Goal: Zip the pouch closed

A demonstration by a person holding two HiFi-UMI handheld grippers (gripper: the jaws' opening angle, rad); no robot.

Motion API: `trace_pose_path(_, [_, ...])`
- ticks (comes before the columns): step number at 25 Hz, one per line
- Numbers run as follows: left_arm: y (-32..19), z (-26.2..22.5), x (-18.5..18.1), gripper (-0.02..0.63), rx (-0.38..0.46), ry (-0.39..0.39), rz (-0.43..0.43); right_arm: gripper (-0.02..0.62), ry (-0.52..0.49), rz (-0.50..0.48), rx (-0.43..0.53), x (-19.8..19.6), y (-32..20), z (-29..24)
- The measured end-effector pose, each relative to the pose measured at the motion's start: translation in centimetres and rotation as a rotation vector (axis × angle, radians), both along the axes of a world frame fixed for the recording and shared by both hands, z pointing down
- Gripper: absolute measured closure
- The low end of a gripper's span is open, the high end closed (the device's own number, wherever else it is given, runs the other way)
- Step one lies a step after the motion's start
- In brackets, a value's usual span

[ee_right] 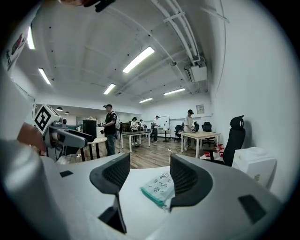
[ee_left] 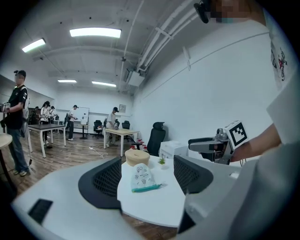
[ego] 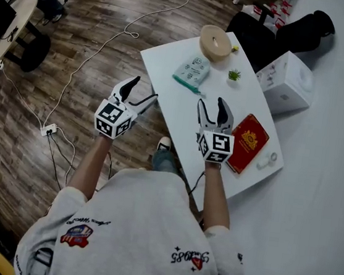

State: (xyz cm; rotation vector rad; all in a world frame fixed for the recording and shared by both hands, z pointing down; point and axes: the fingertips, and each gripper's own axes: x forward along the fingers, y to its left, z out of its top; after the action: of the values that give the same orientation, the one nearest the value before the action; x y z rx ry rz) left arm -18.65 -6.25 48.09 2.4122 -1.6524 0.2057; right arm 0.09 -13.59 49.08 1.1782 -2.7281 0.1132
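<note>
Jaws of both grippers stood wide apart, empty. We saw the pouch [ego: 191,72] lying flat on the table [ego: 165,71], ahead of the right gripper [ego: 211,107]; the left gripper [ego: 141,94] hung just off the table's edge. A booklet [ego: 248,142] lay beside the right gripper.

Pouch [ego: 191,72] flat on table [ego: 171,105]; left gripper [ego: 144,90], right gripper [ego: 212,106]: jaws apart, empty.
</note>
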Motion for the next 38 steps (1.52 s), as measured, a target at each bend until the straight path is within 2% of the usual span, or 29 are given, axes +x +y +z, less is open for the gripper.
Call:
trace_pose_path(4, [-4.7, -0.1, -0.6, 0.272, -0.02, -0.007, -0.017, 0.342, 0.043, -0.041, -0.001, -0.5, -5.4, 1.3])
trace_pose_path(8, [-8.5, 1.4, -0.1, 0.272, -0.054, -0.013, -0.017, 0.341, 0.071, -0.076, -0.051, -0.2, -9.7, 4.4])
trace_pose_path(15, [-12.2, 4.6, 0.7, 0.272, -0.111, 0.0, 0.017, 0.341, 0.099, -0.091, -0.114, -0.4, -13.4, 8.7])
trace_pose_path(20, [-13.3, 6.2, 0.9, 0.272, -0.142, 0.009, 0.052, 0.344, 0.167, -0.103, -0.16, -0.3, -14.8, 11.5])
trace_pose_path(24, [-13.2, 7.4, -0.1, 0.272, -0.17, 0.022, 0.045, 0.348, 0.276, -0.125, -0.26, 0.1, -14.8, 16.0])
trace_pose_path(29, [-12.8, 8.4, -2.1, 0.272, -0.193, 0.03, 0.021, 0.373, 0.449, -0.213, -0.342, 0.4, -13.8, 21.2])
trace_pose_path(34, [-11.6, 9.4, -4.2, 0.272, -0.22, 0.032, -0.024, 0.367, 0.712, -0.311, -0.32, 1.5, -13.6, 26.4])
trace_pose_path(38, [-10.3, 9.8, -5.8, 0.272, -0.236, 0.023, -0.065, 0.376, 0.834, -0.407, -0.302, 1.0, -13.7, 29.1])
